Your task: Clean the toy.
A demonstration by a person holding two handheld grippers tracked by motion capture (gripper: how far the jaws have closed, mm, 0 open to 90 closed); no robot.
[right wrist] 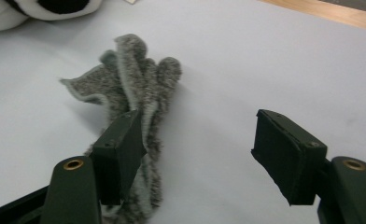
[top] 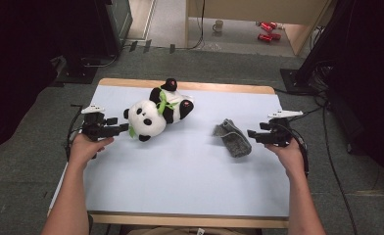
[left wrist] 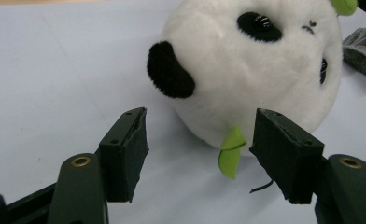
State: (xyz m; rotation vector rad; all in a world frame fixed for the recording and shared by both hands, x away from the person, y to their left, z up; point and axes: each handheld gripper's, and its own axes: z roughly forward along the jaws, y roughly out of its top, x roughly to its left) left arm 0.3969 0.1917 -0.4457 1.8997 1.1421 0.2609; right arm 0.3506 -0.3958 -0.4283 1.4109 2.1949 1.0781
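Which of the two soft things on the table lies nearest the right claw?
The grey cloth, crumpled just beyond the right claw; the panda plush lies by the left claw.

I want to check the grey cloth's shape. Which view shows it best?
The right gripper view: the grey cloth lies crumpled close ahead. The high view shows it small but whole; the left gripper view catches an edge.

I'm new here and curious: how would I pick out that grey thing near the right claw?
On the pale blue table, look right of the panda toy. Just before the right claw lies a crumpled grey fuzzy cloth: small, flat and plain grey, unlike the black-and-white panda.
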